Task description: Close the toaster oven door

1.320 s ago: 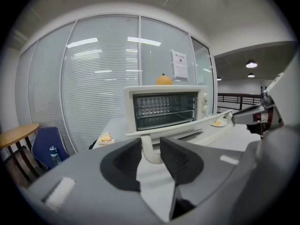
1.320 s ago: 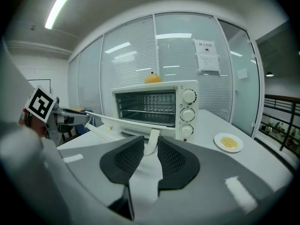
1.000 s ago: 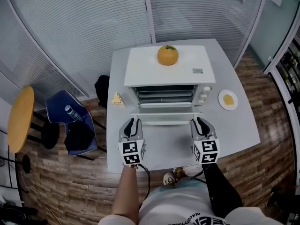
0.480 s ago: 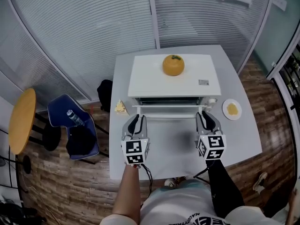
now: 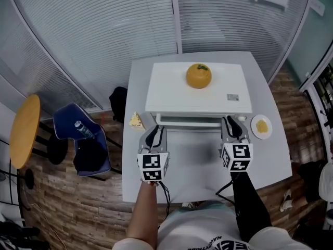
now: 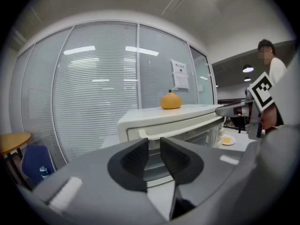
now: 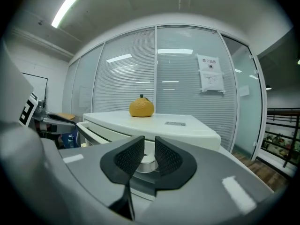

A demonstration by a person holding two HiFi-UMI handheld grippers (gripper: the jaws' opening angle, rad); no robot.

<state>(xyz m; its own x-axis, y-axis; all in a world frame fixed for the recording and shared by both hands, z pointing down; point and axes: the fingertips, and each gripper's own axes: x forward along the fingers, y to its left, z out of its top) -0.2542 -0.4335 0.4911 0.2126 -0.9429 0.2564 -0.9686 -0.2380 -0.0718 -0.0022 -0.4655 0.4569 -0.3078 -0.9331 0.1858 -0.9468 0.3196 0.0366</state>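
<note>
Toaster oven door [image 5: 188, 120]: front flap of the white toaster oven [image 5: 208, 95], which stands at the far middle of the grey tabletop [image 5: 192, 165]. The door is tilted up close to the oven front but not seated; both gripper views show a gap along its top edge. Its handle bar runs left to right across the upper edge

Orange fruit [image 5: 199, 75]: on the oven roof, about centre, green stalk upward

Left gripper [image 5: 155, 133]: just near the left end of the door, pointing far. Jaws released, with a narrow gap between the ribbed pads [image 6: 134, 160] and nothing pinched; the handle bar and door glass show beyond the gap. Contact with the door cannot be told

Right gripper [image 5: 232, 124]: at the right end of the oven front. Jaws released, slightly apart, nothing clamped; a round silver knob [image 7: 146, 165] on the oven shows beyond the gap

Plate [image 5: 253, 125]: small, white, on the tabletop just right of the oven, with a yellow item [image 5: 262, 127] on it

Pale yellow wedge [image 5: 136, 121]: on the tabletop just left of the oven

Blue chair [image 5: 67, 124]: on the wood floor left of the tabletop, with a bottle [image 5: 82, 129] on its seat

Round yellow table [image 5: 23, 132]: far left, beside the chair

Glass wall with blinds [image 5: 104, 35]: beyond the tabletop
</note>
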